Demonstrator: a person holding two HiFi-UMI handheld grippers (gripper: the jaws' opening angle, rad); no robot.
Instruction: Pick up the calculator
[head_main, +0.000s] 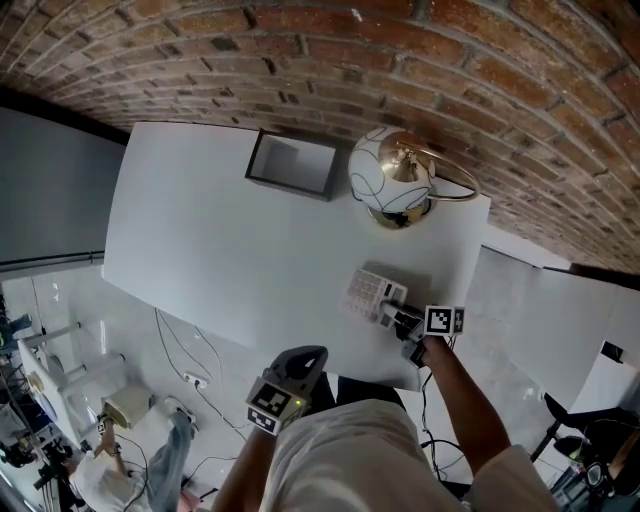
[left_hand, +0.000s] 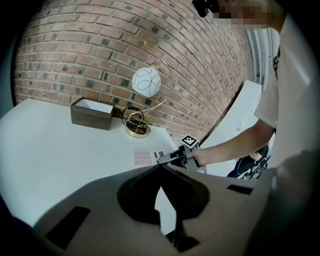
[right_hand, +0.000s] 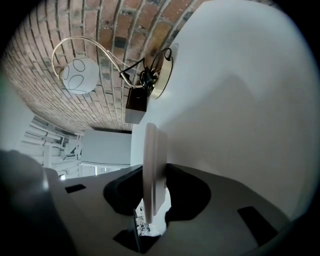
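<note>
The calculator, pale with pinkish keys, is at the right front of the white table. My right gripper has closed on its near end, reaching in from the table's front edge. In the right gripper view the calculator shows edge-on between the jaws of the right gripper, pressed from both sides. My left gripper hangs close to the body, short of the table edge, and its tips meet with nothing between them. From the left gripper view, the calculator and the right gripper lie beyond the left gripper.
A globe lamp with a gold hoop and base stands at the back right, near the brick wall. A dark open box sits to its left. Cables and equipment lie on the floor below the table's front edge.
</note>
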